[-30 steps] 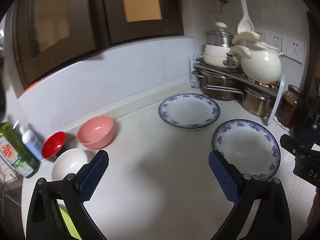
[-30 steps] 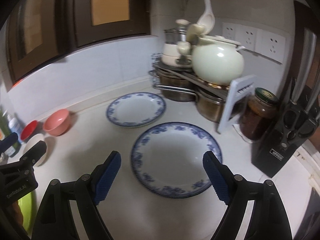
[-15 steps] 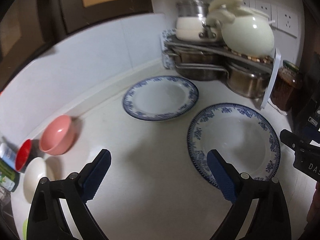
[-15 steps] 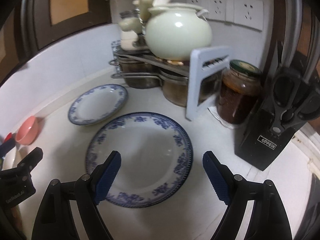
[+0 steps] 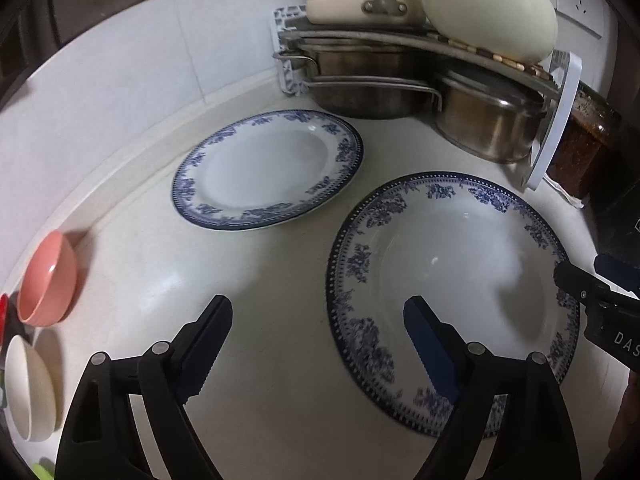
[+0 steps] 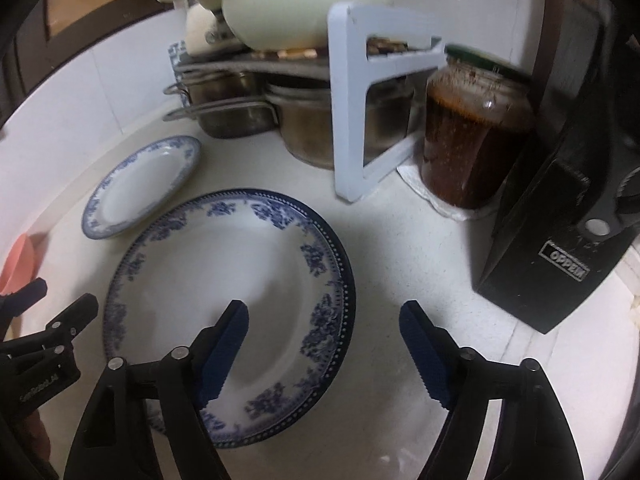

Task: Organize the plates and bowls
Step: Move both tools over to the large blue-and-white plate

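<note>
The jaws of both grippers are spread wide, and nothing is held between them. The left gripper point(image 5: 318, 322) is seen over the left rim of the near plate point(image 5: 452, 264), with one blue pad above the bare counter point(image 5: 256, 272) and the other above the plate's well. The right gripper point(image 6: 324, 328) is seen straddling the right rim of the same near plate point(image 6: 224, 280), one pad over its well and the other over the counter point(image 6: 400, 256) beyond it. Whether any pad touches the plate cannot be told.

A second blue-patterned plate, the far plate point(image 5: 268, 168), is laid flat behind and to the left of the near plate, close to it but apart. A pink bowl point(image 5: 46, 278) is found well to the left of the near plate, against the wall, with a white bowl point(image 5: 28, 390) just in front of it.

Behind the near plate, steel pots point(image 5: 486, 124) are kept under a white-framed rack point(image 6: 352, 128), and a cream pot point(image 5: 488, 4) is set on top of it. To the right of the near plate a jar of dark red contents point(image 6: 472, 132) is stood on a white cloth, with a black knife block point(image 6: 560, 232) just beside it.
</note>
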### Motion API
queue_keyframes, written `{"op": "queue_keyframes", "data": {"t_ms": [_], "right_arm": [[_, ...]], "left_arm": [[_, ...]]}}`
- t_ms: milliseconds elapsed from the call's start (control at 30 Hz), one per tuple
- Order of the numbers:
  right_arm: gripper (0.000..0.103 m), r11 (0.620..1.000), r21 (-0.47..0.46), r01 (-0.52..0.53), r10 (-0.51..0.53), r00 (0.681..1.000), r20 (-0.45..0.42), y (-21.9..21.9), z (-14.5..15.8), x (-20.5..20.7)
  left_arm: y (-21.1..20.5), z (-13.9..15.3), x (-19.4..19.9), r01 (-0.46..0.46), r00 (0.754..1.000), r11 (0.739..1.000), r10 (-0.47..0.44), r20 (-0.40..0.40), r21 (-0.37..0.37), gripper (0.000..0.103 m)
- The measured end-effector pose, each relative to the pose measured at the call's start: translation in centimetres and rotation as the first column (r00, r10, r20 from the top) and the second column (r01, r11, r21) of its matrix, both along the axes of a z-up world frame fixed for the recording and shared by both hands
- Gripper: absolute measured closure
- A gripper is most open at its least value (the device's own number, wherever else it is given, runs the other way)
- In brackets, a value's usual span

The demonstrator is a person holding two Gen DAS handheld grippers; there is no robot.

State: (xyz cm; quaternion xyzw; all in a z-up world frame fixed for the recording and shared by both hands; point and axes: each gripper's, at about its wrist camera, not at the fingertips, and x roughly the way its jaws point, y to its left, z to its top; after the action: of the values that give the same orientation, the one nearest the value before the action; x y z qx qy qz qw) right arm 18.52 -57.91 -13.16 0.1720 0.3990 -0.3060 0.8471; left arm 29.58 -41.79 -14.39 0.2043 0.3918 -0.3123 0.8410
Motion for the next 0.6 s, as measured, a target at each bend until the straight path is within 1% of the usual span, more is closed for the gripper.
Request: {"op": "queue_keyframes", "data": {"t_ms": [233, 500, 600], "right_arm": [[0.036, 0.999, 0.033, 0.003, -0.002, 1.000, -0.024, -1.2, -1.4, 0.8], [0.044, 0.998, 0.062, -0.004, 0.006, 0.999, -0.041, -1.9, -2.2, 1.5], [0.049, 0.998, 0.065, -0.007, 0.010, 0.999, -0.050, -2.0, -2.4, 1.7]], "left_arm": [[-1.5, -1.5, 0.9, 0.021, 0.999, 1.000, -0.020, -0.040, 0.016, 0.026], [-2.4, -2.4, 1.5, 0.041, 0.995, 0.999, -0.039, -0.093, 0.015, 0.034], [-2.5, -2.6, 1.6, 0.045, 0.994, 0.999, -0.043, -0.097, 0.013, 0.038]]}}
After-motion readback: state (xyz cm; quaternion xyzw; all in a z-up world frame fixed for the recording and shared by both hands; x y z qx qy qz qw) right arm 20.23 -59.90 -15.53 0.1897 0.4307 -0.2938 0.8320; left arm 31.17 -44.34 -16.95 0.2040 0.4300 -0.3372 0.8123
